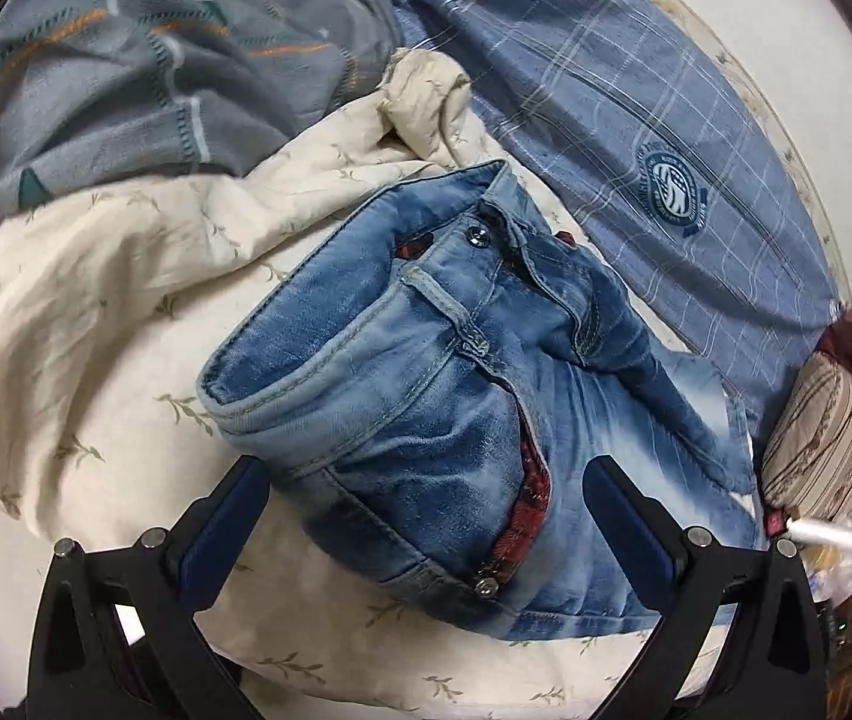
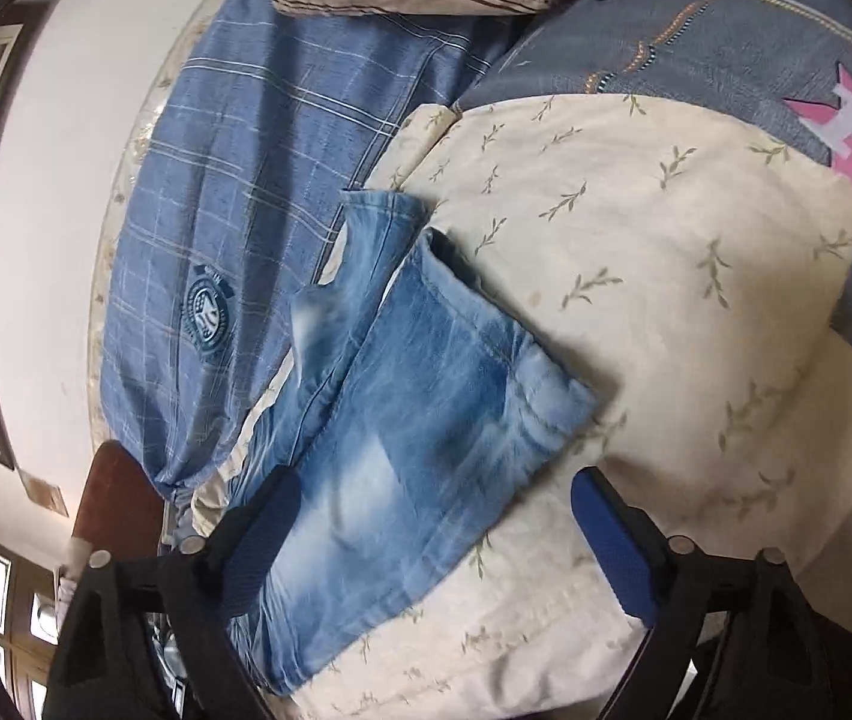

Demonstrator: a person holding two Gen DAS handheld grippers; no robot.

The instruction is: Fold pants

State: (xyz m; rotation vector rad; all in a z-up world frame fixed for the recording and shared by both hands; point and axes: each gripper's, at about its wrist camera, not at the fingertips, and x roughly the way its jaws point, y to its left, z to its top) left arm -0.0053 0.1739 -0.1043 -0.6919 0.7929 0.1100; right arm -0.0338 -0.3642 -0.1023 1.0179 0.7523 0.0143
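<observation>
Faded blue denim pants (image 1: 456,396) lie on a cream leaf-print quilt (image 1: 96,312). In the left wrist view I see the waistband, button and red-lined pocket; the waist end is folded over. My left gripper (image 1: 426,480) is open, its jaws either side of the waist part just above it. In the right wrist view the leg end of the pants (image 2: 426,396) lies folded, hems pointing away. My right gripper (image 2: 438,510) is open, hovering over the leg fabric, holding nothing.
A blue plaid pillow (image 1: 636,138) with a round badge lies beside the pants, also in the right wrist view (image 2: 234,210). A grey patterned blanket (image 1: 126,72) is behind the quilt. A striped beige cushion (image 1: 816,438) sits at the bed's edge. A white wall (image 2: 66,180) runs alongside.
</observation>
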